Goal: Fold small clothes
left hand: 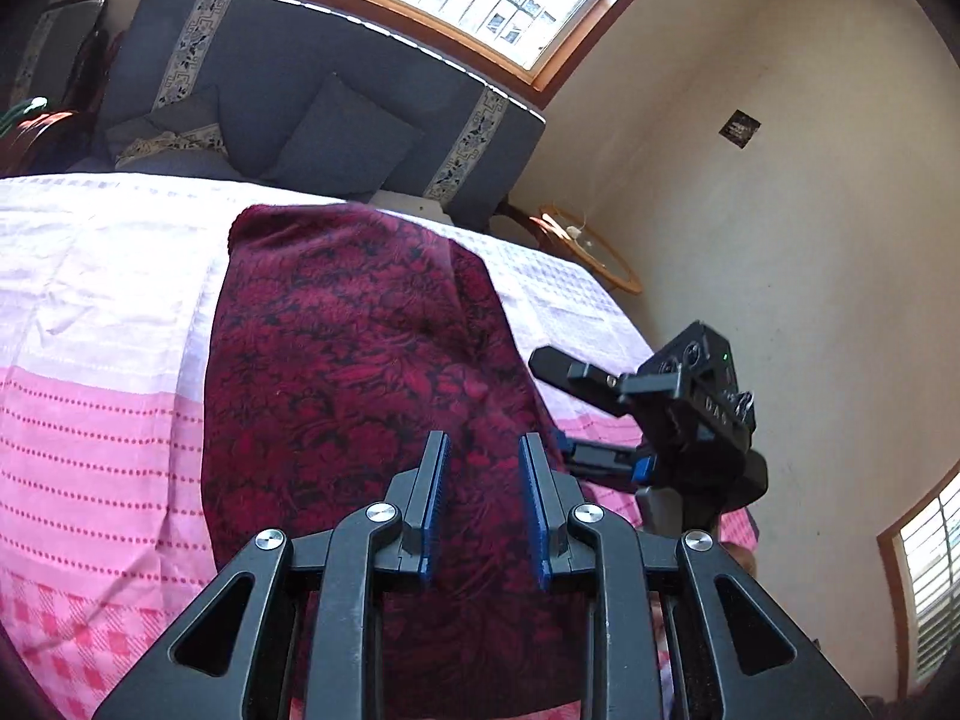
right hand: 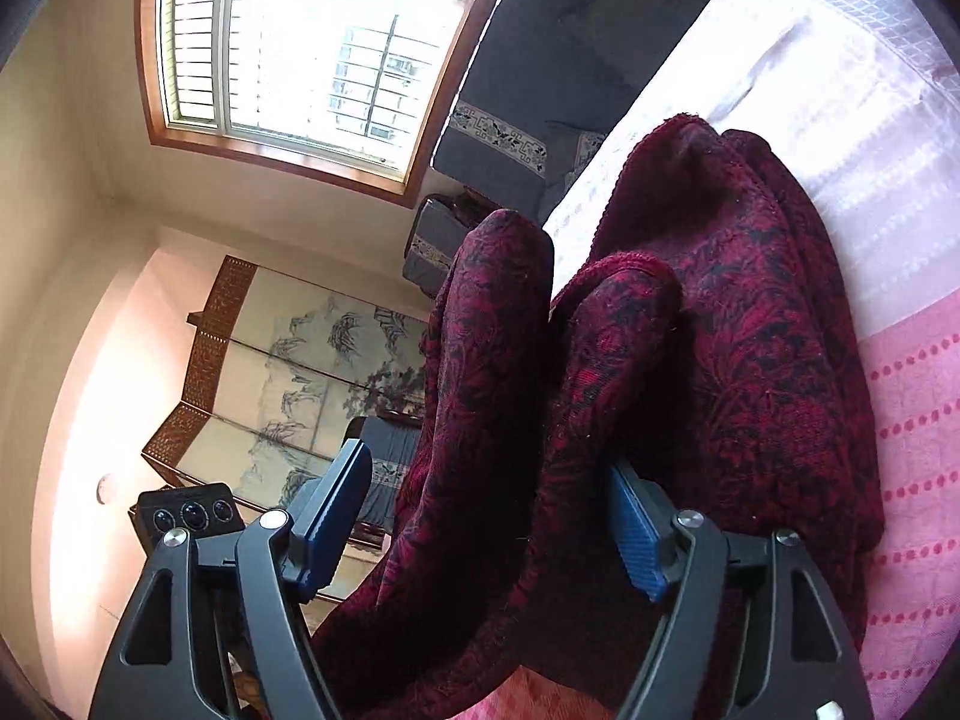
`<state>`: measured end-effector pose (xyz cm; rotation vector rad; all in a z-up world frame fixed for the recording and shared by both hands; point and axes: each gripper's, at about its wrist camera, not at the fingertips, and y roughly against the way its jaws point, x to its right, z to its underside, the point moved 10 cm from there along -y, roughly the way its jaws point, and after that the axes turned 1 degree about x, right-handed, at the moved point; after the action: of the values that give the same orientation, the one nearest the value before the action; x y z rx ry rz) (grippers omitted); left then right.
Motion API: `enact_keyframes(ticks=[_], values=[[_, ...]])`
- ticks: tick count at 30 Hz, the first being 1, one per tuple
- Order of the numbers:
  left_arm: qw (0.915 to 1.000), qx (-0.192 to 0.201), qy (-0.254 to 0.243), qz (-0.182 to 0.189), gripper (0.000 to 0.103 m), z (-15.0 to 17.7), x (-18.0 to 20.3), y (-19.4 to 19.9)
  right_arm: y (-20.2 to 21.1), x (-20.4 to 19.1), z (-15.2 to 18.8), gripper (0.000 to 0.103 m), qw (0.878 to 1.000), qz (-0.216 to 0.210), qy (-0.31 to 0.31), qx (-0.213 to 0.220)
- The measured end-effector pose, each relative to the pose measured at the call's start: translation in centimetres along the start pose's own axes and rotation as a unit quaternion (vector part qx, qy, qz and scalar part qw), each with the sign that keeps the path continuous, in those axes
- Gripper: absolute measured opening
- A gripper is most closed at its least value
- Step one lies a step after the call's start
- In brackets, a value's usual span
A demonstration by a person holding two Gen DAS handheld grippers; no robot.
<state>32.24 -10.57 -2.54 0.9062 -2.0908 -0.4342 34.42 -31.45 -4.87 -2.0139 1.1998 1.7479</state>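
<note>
Dark red patterned cloth spread lengthwise over pink-and-white bedsheet. Left gripper above near end, released, nothing pinched. Right gripper at right edge, wide apart around bunched folds, pads not pressing.

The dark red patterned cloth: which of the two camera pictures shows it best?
The left wrist view: there the dark red patterned cloth lies nearly whole on the pink and white bedspread, its outline clear. The right wrist view shows only bunched, raised folds up close between the right gripper's open jaws.
</note>
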Motion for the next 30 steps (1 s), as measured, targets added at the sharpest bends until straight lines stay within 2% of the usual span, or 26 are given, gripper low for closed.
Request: enact_keyframes(ticks=[4,6,7,8,9,12,13,17,20,24,28,30], values=[[0.9991,-0.01,0.027,0.032,0.025,2.5,-0.2,-2.0,-2.6,-1.0,-0.3,0.075,0.997,0.06,0.033,-0.034],[0.9985,-0.012,0.031,0.042,0.025,3.2,0.2,-3.1,-3.6,-1.1,-0.6,0.073,0.991,0.105,0.065,-0.041],[0.9986,-0.017,0.028,0.042,0.025,3.7,0.5,-3.6,-4.1,-1.1,-0.7,0.068,0.988,0.123,0.082,-0.048],[0.9988,-0.021,0.02,0.039,0.025,4.0,0.8,-4.1,-4.5,-0.8,-0.7,0.043,0.984,0.14,0.092,-0.057],[0.9991,-0.02,0.012,0.036,0.025,4.3,1.0,-4.2,-4.6,-0.5,-0.9,0.03,0.982,0.149,0.098,-0.061],[0.9982,-0.003,0.016,0.058,0.025,4.1,2.0,-3.3,-3.1,-0.5,-2.3,0.024,0.982,0.14,0.118,-0.042],[0.9979,0.005,0.02,0.061,0.025,3.9,2.0,-2.8,-2.3,-0.5,-2.9,0.023,0.984,0.131,0.119,-0.032],[0.9991,0.024,0.016,0.031,0.026,3.0,1.1,-1.9,0.8,0.7,-5.4,0.023,0.988,0.102,0.113,0.013],[0.9999,0.007,-0.002,-0.009,0.027,3.2,0.3,-2.8,1.4,2.8,-6.0,0.023,0.992,0.089,0.086,0.017],[1.0,-0.002,0.0,-0.006,0.027,4.0,-0.7,-3.0,2.2,5.3,-5.7,0.023,0.993,0.09,0.067,0.027],[0.9995,-0.008,-0.019,-0.023,0.027,4.5,-0.6,-3.7,2.4,6.3,-5.3,0.023,0.994,0.084,0.069,0.024],[0.9989,-0.009,-0.033,-0.032,0.027,4.7,-0.3,-4.0,2.4,6.0,-5.3,0.032,0.994,0.081,0.066,0.015]])
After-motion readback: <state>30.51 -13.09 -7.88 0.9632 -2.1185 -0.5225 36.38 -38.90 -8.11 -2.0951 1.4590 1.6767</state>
